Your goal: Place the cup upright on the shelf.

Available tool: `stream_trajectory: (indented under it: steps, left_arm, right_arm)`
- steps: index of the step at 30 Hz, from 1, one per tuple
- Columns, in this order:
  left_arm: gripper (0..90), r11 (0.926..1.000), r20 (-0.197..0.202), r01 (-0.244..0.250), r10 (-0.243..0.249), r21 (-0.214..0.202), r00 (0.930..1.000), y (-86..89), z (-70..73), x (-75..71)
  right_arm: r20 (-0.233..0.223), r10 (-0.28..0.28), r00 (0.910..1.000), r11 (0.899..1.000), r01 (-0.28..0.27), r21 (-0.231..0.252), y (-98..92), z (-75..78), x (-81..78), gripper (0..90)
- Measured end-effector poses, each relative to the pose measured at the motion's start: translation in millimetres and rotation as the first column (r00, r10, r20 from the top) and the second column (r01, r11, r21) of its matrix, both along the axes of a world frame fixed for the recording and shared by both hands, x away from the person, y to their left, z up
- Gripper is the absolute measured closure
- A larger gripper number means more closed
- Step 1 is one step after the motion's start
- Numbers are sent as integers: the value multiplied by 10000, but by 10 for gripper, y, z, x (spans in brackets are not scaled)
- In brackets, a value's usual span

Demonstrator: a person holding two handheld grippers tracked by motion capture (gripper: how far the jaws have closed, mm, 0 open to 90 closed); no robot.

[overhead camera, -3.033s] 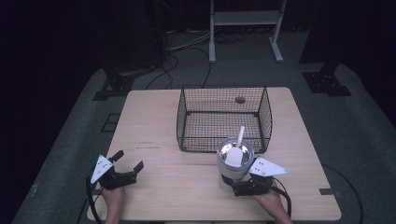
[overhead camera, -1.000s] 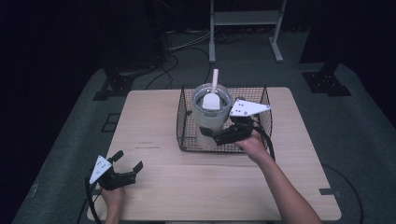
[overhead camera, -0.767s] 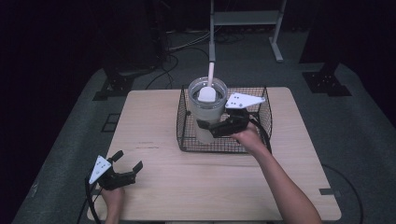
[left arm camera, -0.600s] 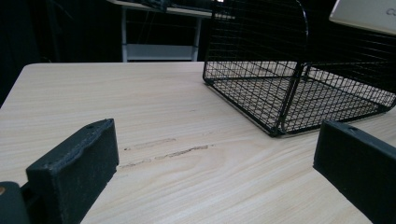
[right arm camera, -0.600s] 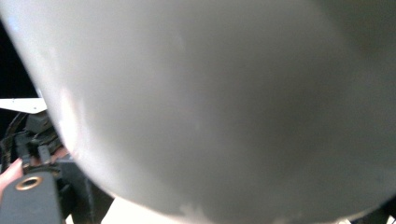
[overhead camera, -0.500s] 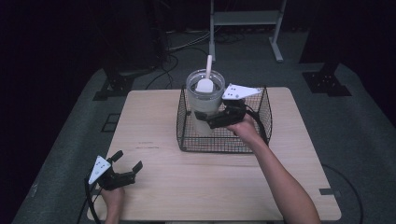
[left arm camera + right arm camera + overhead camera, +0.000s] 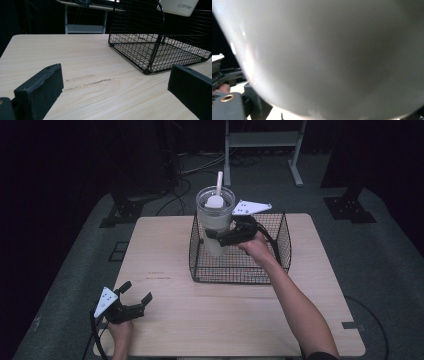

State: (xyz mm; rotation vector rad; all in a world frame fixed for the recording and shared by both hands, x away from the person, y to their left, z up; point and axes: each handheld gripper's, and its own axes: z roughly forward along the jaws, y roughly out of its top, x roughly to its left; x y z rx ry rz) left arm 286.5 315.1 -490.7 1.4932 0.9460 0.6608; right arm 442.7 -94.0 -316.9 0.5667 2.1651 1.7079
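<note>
A white tumbler [image 7: 215, 227] with a clear lid and a white straw [image 7: 218, 182] hangs upright over the left part of the black wire basket [image 7: 282, 237]. My right gripper [image 7: 218, 238] is shut on the tumbler's lower half from the right. The tumbler's pale wall [image 7: 332, 57] is pressed close in the right gripper view. Its base [image 7: 178, 6] shows above the basket [image 7: 155, 50] in the left gripper view. My left gripper [image 7: 134, 298] rests at the table's front left corner, open, with nothing between its jaws [image 7: 116, 75].
The light wooden table [image 7: 165, 250] has bare room left of and in front of the basket. Behind the table stand a metal frame [image 7: 260, 140], floor cables [image 7: 185, 167] and black stand bases [image 7: 350, 202].
My right gripper has carried the tumbler from the front of the table up over the basket, then leftward. The left gripper has stayed put.
</note>
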Motion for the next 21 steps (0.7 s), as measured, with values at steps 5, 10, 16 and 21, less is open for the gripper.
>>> stream_trajectory:
  steps: [5,10,16,21]
  left_arm:
    - [0,10000,16,12,-12,-21,10000,5,0,1]
    - [0,10000,38,18,-19,10,10000,5,-1,3]
    - [0,10000,49,48,-48,37,10000,-2,-1,7]
    - [0,10000,37,50,-50,47,10000,-1,-1,7]
  right_arm:
    - [-60,29,10000,10000,-30,-88,20,-2,133,93]
    - [-93,35,10000,10000,-36,-55,45,-23,234,93]
    - [-247,-6,9997,9998,1,-209,38,-105,328,93]
    - [-514,114,9986,9999,-120,-113,31,-193,413,93]
